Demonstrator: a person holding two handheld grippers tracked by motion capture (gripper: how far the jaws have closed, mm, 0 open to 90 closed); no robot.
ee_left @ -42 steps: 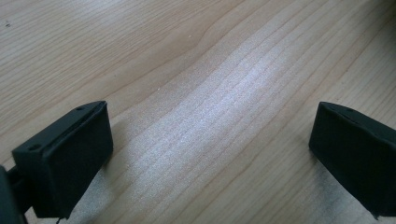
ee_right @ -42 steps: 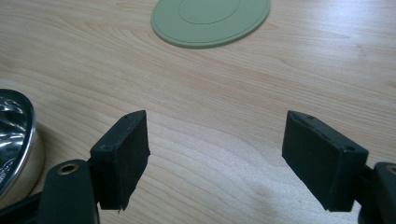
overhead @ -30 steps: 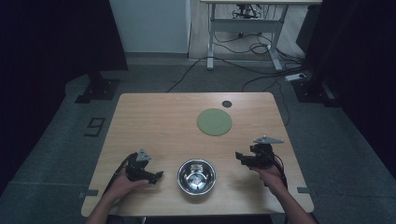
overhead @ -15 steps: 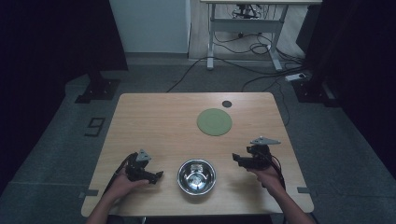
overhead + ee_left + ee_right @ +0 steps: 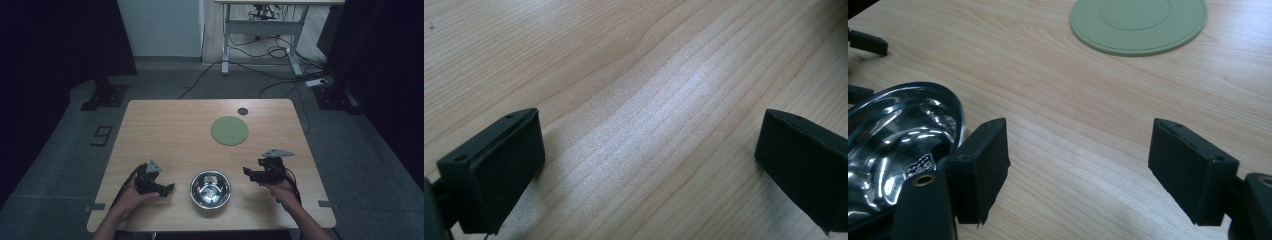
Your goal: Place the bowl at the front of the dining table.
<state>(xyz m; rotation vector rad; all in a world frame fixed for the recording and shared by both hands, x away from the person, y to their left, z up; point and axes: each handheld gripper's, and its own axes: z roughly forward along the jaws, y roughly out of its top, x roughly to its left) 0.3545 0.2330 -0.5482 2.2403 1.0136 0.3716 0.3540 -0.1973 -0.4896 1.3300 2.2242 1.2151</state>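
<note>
A shiny steel bowl (image 5: 210, 188) stands near the table's front edge, between my two grippers. My left gripper (image 5: 169, 188) rests on the wood just left of the bowl and points at it. Its jaws stand wide apart over bare wood (image 5: 649, 165). My right gripper (image 5: 247, 173) hovers to the right of the bowl, open, with nothing between its jaws (image 5: 1078, 165). In the right gripper view the bowl (image 5: 898, 135) lies just outside the left jaw. A flat round green mat (image 5: 229, 130) (image 5: 1138, 22) lies farther back on the table.
A small dark disc (image 5: 243, 111) sits near the far edge of the wooden table (image 5: 165, 130). Beyond the table are a dark floor, cables and a desk frame (image 5: 260, 35). The left gripper's tips (image 5: 868, 42) appear at the far left of the right gripper view.
My right gripper has edged slightly left toward the bowl. The left gripper and the bowl have stayed in place.
</note>
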